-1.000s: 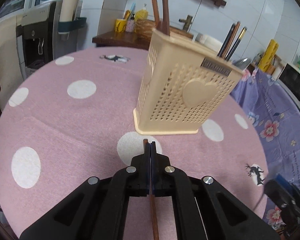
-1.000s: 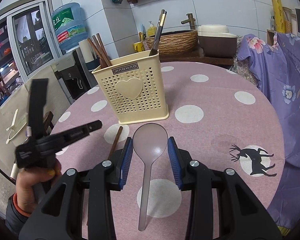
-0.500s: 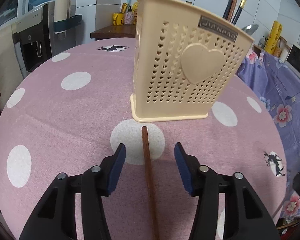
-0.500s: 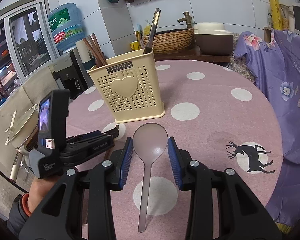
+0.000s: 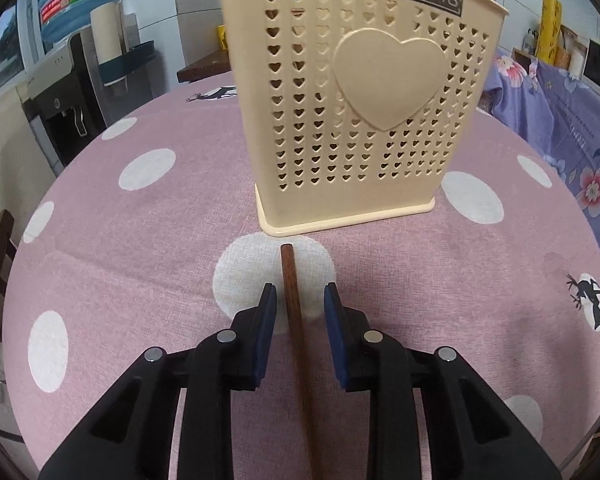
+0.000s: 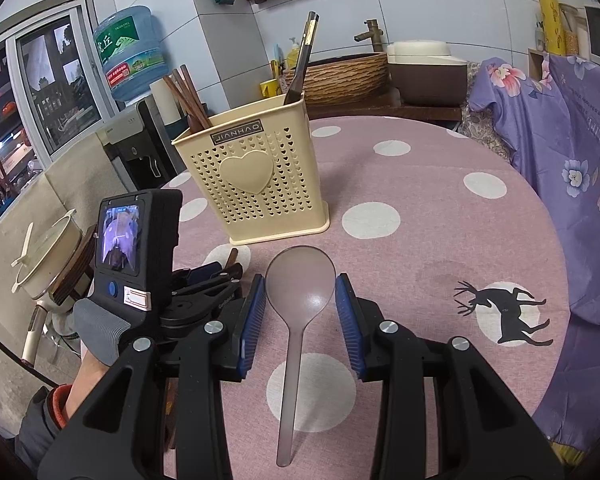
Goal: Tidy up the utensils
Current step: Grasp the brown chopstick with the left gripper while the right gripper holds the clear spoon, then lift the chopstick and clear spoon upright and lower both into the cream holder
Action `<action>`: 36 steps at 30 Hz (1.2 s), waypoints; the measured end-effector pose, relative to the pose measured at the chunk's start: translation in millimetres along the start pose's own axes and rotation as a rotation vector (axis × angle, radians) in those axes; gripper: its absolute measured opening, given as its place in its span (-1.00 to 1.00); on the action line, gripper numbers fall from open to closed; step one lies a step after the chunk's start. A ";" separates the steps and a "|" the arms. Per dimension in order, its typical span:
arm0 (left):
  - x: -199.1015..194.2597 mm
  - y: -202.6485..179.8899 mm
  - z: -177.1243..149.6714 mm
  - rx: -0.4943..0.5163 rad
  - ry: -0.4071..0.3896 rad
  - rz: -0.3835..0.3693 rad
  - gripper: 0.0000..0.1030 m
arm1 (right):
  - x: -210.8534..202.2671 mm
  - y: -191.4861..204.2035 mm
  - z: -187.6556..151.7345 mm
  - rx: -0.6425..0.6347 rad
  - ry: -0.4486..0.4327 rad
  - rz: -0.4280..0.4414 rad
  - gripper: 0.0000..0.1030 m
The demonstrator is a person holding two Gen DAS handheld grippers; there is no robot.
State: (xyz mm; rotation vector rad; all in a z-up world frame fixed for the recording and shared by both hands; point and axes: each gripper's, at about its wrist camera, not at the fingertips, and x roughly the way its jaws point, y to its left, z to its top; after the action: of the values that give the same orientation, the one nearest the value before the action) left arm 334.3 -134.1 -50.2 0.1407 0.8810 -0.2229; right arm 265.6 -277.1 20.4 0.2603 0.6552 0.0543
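The left hand-held gripper (image 5: 299, 295) has just been closing; its blue pads stand narrowly apart on either side of a brown wooden chopstick (image 5: 294, 312), not yet pressing it. The chopstick lies flat on the pink dotted tabletop (image 5: 140, 240), long axis running straight ahead. Just past its tip stands the cream utensil holder (image 5: 364, 120) labelled "JIANHAO" (mirrored here). The right hand-held gripper (image 6: 300, 290) is moderately open around a translucent spoon (image 6: 300, 280), bowl pointing ahead toward the holder.
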 end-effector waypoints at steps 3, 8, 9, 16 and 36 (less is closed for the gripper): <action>-0.1 0.4 0.1 0.006 0.000 0.008 -0.64 | -0.1 0.3 0.2 0.000 0.001 0.000 -0.29; 1.8 0.5 2.2 0.012 0.001 0.018 -0.83 | -0.1 1.2 0.3 -0.002 0.001 0.002 -0.29; 1.8 0.3 2.2 0.014 0.001 0.018 -0.83 | -0.4 1.6 0.5 -0.003 0.000 0.001 -0.29; -17.6 13.1 6.6 -0.054 -0.032 -0.065 -0.84 | -2.8 3.8 1.8 -0.013 -0.009 0.001 -0.29; -167.8 52.4 11.0 -0.152 -0.396 -0.234 -0.85 | -16.4 11.3 14.0 -0.047 -0.048 0.058 -0.29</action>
State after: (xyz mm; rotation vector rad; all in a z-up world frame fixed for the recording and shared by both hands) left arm 252.4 -63.1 88.7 -0.1467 0.5149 -0.3861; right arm 261.4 -271.5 43.6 0.2345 0.5980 0.1186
